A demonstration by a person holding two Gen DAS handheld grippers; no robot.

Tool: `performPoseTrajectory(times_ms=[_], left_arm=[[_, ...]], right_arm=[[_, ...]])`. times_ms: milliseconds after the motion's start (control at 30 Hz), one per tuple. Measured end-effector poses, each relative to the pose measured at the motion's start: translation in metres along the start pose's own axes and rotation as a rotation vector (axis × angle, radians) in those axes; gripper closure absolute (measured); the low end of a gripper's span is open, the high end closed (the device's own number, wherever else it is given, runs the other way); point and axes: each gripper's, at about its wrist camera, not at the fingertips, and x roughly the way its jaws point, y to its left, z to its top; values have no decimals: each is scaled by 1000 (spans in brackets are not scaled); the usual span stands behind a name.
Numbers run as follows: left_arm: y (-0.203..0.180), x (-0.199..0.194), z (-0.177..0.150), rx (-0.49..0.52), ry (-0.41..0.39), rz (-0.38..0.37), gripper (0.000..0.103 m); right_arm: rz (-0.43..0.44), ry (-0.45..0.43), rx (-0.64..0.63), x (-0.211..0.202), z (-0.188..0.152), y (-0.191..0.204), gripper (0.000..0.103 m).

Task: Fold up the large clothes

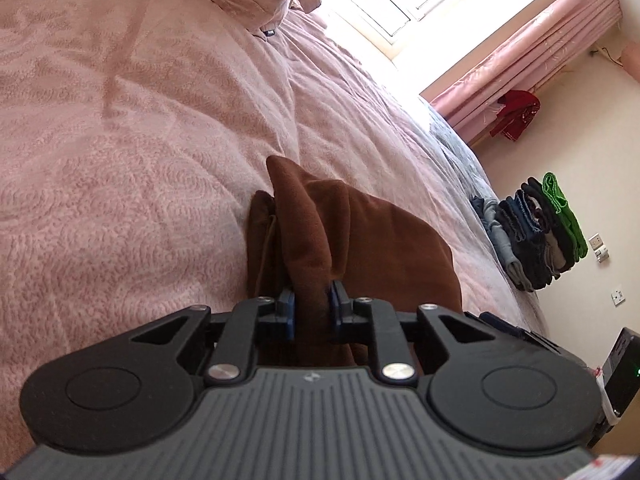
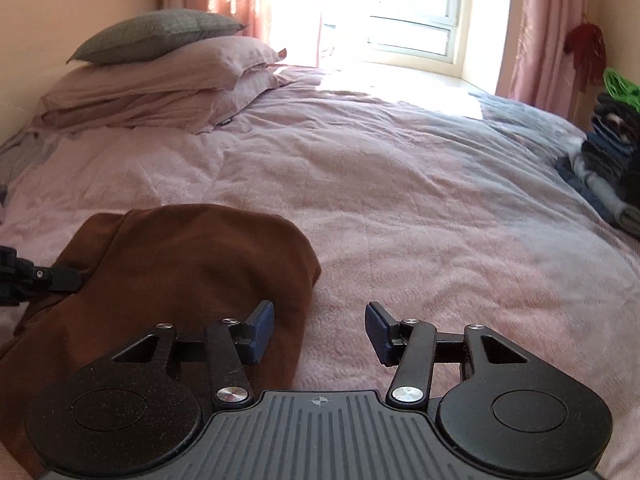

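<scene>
My left gripper (image 1: pixel 312 310) pinches a bunched ridge of the brown garment (image 1: pixel 360 236), blue pads pressed into the cloth from both sides; my right gripper (image 2: pixel 320 330) stands spread with nothing between its pads, its left pad just over the garment's near edge. The garment lies heaped at the near side of the bed, on the pink bedspread (image 2: pixel 400 184).

Risks, as I judge them: the pinch takes a thick gather rather than a single edge, so a lift may carry several layers at once and spoil the fold; the soft quilted spread could drag on the cloth — or ruck beneath it; and with only one hand gripping, the free side may sag and twist (the right pads have no hold yet).

Beyond: stacked pillows (image 2: pixel 160 76) at the head, a bright window (image 2: pixel 412 12) with pink curtains (image 1: pixel 532 56), and a pile of folded clothes (image 1: pixel 532 232) at the bed's far edge.
</scene>
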Motion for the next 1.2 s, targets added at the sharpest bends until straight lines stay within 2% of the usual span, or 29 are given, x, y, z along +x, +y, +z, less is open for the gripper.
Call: performPoseTrajectory(times_ms=[100, 167, 267, 400, 467, 567, 700, 733, 767, 833, 967, 1000, 1067, 1167, 1200], left_arm=[[-20, -33, -5, 57, -84, 75, 84], [-33, -58, -14, 88, -122, 51, 84], [-52, -85, -39, 129, -102, 17, 72], [-58, -94, -76, 186, -78, 109, 70], [-56, -91, -83, 194, -70, 130, 73], [-54, -88, -86, 205, -92, 125, 100], [-43, -104, -93, 142, -185, 28, 100], [-36, -104, -96, 104, -188, 26, 100], [-28, -98, -100, 61, -163, 59, 100], [-14, -85, -109, 3, -117, 122, 98], [-24, -99, -115, -57, -168, 178, 82], [-27, -105, -117, -84, -177, 183, 81], [-34, -119, -125, -115, -188, 155, 78], [-47, -124, -143, -167, -152, 52, 62], [-51, -120, -149, -181, -133, 17, 60]], right_arm=[[89, -46, 90, -39, -10, -18, 55], [116, -67, 91, -64, -21, -20, 55], [155, -43, 106, -85, -41, -17, 55], [201, -2, 145, -90, -62, -10, 55], [199, 16, 137, -85, -66, -6, 56], [182, 22, 130, -79, -71, -3, 56], [160, 57, 101, -71, -81, 0, 56], [153, 72, 88, -67, -84, 1, 56], [150, 86, 92, -64, -85, 1, 56], [153, 96, 102, -63, -85, 1, 56], [150, 102, 100, -69, -81, -1, 55], [150, 104, 108, -70, -80, -3, 55], [146, 100, 108, -75, -77, -3, 55], [143, 96, 108, -80, -76, -3, 55], [144, 97, 113, -81, -76, -3, 55]])
